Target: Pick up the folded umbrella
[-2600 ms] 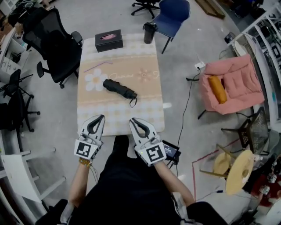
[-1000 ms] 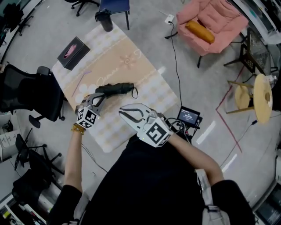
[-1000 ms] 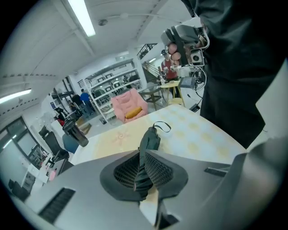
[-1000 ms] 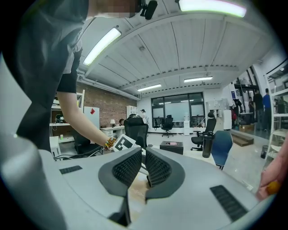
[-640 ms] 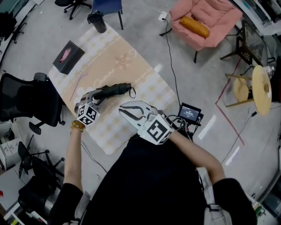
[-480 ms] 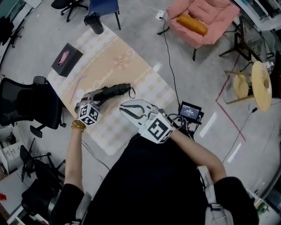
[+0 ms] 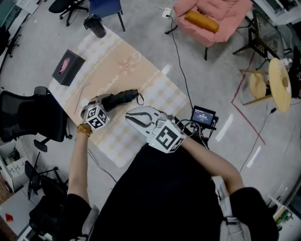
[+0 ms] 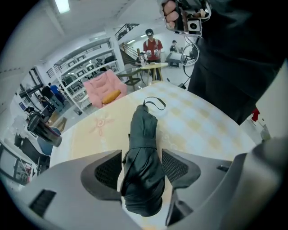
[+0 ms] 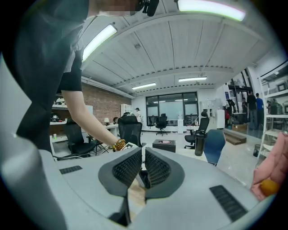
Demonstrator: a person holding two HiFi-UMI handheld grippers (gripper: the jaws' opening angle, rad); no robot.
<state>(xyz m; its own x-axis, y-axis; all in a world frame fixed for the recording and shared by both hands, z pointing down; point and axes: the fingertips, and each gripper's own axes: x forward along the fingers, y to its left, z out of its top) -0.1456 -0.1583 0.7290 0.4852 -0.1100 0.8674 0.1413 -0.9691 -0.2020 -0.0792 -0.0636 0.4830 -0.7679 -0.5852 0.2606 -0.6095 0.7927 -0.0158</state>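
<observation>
The folded black umbrella (image 7: 123,97) lies on the beige patterned tablecloth (image 7: 141,77), its wrist strap at the right end. My left gripper (image 7: 103,100) points steeply down over the umbrella's left end. In the left gripper view its jaws are opening, and the umbrella (image 8: 144,130) lies lengthwise between the two pads, which do not press it. My right gripper (image 7: 129,114) hovers near the table's front edge, a little right of the umbrella. Its jaws are shut with nothing between them in the right gripper view (image 9: 143,155).
A black tissue box (image 7: 65,67) and a dark tumbler (image 7: 95,26) stand at the table's far end. A black office chair (image 7: 28,115) is at the left, a blue chair (image 7: 104,7) behind, and a pink seat (image 7: 211,14) at the back right. A small screen (image 7: 203,116) sits on the floor.
My left gripper has come down over the umbrella's left end and its jaws have gone from shut to wide apart around it. The right gripper has stayed put.
</observation>
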